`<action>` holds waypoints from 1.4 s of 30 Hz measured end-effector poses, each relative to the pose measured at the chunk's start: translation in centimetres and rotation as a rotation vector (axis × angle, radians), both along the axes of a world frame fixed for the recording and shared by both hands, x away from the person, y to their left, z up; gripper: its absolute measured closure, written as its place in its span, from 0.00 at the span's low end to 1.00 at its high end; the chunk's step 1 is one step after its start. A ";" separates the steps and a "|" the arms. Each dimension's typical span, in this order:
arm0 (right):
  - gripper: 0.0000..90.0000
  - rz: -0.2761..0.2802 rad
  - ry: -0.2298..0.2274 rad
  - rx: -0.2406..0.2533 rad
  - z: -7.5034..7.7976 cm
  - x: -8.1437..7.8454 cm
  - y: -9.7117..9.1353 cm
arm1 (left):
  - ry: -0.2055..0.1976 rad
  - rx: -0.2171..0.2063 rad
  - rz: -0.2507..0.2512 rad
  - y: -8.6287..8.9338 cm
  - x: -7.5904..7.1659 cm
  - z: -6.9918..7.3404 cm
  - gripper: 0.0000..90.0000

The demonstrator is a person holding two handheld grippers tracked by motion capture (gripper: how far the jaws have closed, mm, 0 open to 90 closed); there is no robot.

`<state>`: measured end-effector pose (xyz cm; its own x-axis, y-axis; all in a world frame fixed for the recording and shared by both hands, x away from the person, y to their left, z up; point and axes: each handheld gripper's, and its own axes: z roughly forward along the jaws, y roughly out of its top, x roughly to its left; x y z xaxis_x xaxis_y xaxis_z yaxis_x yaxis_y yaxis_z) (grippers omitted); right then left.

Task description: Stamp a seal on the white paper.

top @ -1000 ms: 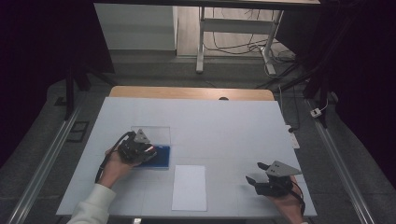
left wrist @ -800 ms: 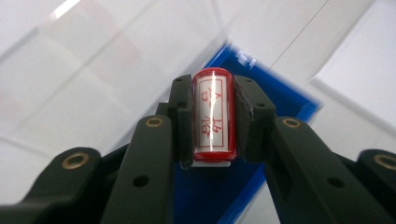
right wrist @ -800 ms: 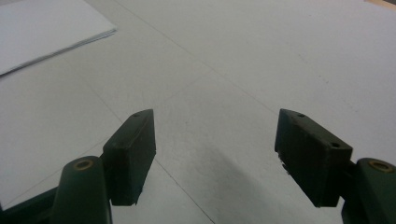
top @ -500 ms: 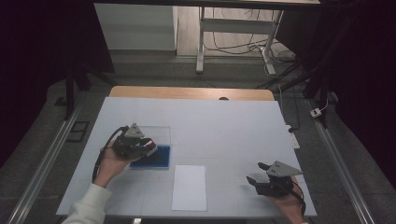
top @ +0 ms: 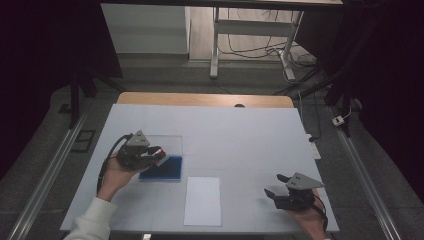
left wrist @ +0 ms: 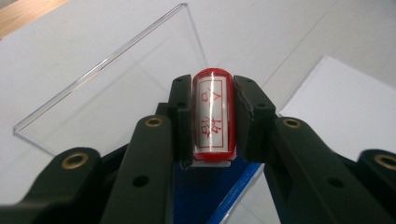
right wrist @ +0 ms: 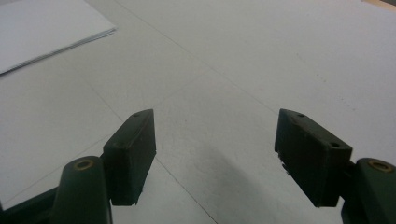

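My left gripper (top: 159,154) is shut on a red cylindrical stamp (left wrist: 212,114) with a white label bearing red characters, and holds it level between both pads. It hangs just above a blue ink pad (top: 162,168), which shows beneath the jaws as a blue ink pad (left wrist: 205,191). The pad's clear lid (top: 167,143) lies open behind it, with the lid's edge (left wrist: 116,88) glinting. A white paper sheet (top: 202,201) lies at the front middle. My right gripper (top: 274,185) rests low at the front right, open, and that right gripper (right wrist: 215,149) has bare table between its jaws.
The white table top (top: 240,135) ends in a wooden strip (top: 200,100) at the far edge. Beyond it stand a metal desk frame (top: 215,45) and floor cables (top: 300,62). The paper's corner (right wrist: 42,28) lies off to the right gripper's left.
My left gripper has risen a little and drifted left with the stamp still in it. The right gripper has kept still.
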<state>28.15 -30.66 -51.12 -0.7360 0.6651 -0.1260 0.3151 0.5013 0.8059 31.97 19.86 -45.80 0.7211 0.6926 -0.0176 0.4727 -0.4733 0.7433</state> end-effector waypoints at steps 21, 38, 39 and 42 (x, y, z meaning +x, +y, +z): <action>0.32 -0.003 -0.004 0.000 0.1 0.0 -0.1 | 0.007 -0.045 -0.150 -3.0 -1.7 1.4 0.78; 0.32 -0.002 -0.004 0.006 0.1 -0.1 -0.1 | 0.049 -0.051 -0.261 -5.8 -2.7 1.4 0.78; 0.32 -0.002 -0.004 0.005 0.1 -0.1 -0.1 | 0.051 -0.050 -0.264 -5.9 -2.8 1.4 0.78; 0.32 -0.003 -0.001 0.006 0.0 -0.1 -0.2 | 0.059 -0.049 -0.280 -6.4 -3.0 1.3 0.78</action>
